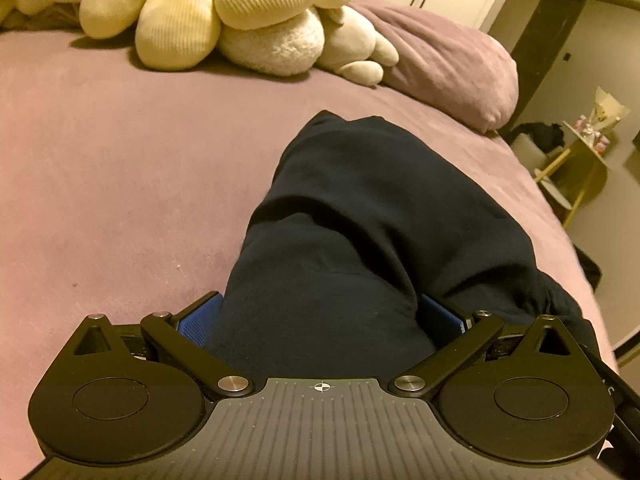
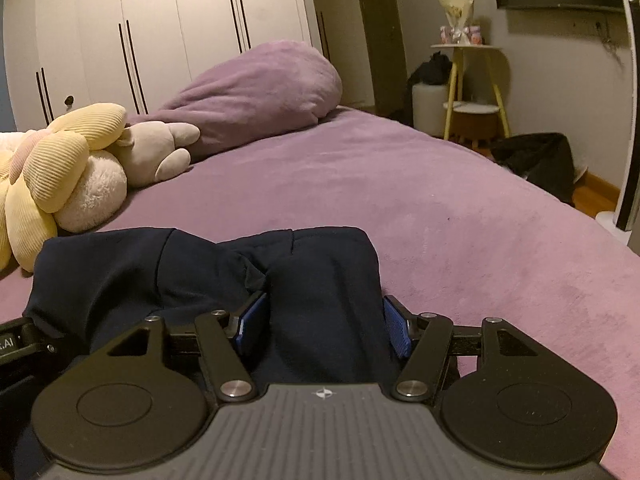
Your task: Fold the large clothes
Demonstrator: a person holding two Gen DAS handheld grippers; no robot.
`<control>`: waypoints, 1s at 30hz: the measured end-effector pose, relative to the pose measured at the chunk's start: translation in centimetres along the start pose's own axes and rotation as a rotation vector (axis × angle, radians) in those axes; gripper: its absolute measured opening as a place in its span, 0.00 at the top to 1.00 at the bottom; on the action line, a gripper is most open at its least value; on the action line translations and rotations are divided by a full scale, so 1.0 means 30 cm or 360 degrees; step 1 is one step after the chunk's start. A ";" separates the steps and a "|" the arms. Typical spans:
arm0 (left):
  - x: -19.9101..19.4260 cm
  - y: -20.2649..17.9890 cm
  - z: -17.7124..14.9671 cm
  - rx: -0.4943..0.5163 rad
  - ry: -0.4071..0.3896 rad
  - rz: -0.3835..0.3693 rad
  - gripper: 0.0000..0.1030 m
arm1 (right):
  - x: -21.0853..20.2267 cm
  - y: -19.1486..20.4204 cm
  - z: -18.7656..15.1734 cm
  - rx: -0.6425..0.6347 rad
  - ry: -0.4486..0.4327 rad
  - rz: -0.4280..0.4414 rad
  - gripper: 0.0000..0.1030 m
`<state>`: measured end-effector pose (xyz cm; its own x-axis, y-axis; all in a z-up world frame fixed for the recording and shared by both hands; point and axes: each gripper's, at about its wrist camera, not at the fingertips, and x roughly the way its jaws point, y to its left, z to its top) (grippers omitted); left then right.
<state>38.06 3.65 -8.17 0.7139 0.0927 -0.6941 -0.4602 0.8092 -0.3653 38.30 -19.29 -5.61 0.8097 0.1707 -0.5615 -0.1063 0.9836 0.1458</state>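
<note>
A dark navy garment (image 1: pixel 360 216) lies bunched on the purple bed (image 1: pixel 120 184). In the left wrist view the left gripper (image 1: pixel 320 320) has its blue pads (image 1: pixel 200 320) wide apart, with a thick fold of the garment filling the gap between them. In the right wrist view the same garment (image 2: pixel 160 276) lies folded in front. The right gripper (image 2: pixel 326 324) has its blue pads (image 2: pixel 252 320) apart on either side of a fold of the cloth. Both sets of jaws straddle fabric; how firmly they press is hidden by the cloth.
Cream and yellow plush toys (image 1: pixel 208 12) and a purple pillow (image 1: pixel 452 64) lie at the head of the bed (image 2: pixel 400 184). White wardrobes (image 2: pixel 140 32) stand behind. A yellow-legged side table (image 2: pixel 468 80) and dark bags (image 2: pixel 540 160) stand beyond the bed's right edge.
</note>
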 end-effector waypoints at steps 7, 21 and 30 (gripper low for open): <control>-0.117 0.076 -0.047 -0.0139 -0.0022 -0.0147 0.00 | -0.221 0.042 -0.016 -0.0147 -0.0154 0.0003 0.40; -0.070 0.102 -0.021 -0.0241 0.0084 -0.0208 0.00 | -0.188 -0.018 -0.121 -0.0022 -0.0136 0.0055 0.34; -0.168 0.293 0.061 -0.0155 0.0420 -0.0665 0.01 | -0.303 -0.344 0.000 0.0594 0.0335 0.0563 0.27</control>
<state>31.41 11.35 -6.75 0.6956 -0.3876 -0.6049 -0.2199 0.6867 -0.6929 32.03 -31.00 -2.01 0.6250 0.5325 -0.5708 -0.1080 0.7832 0.6123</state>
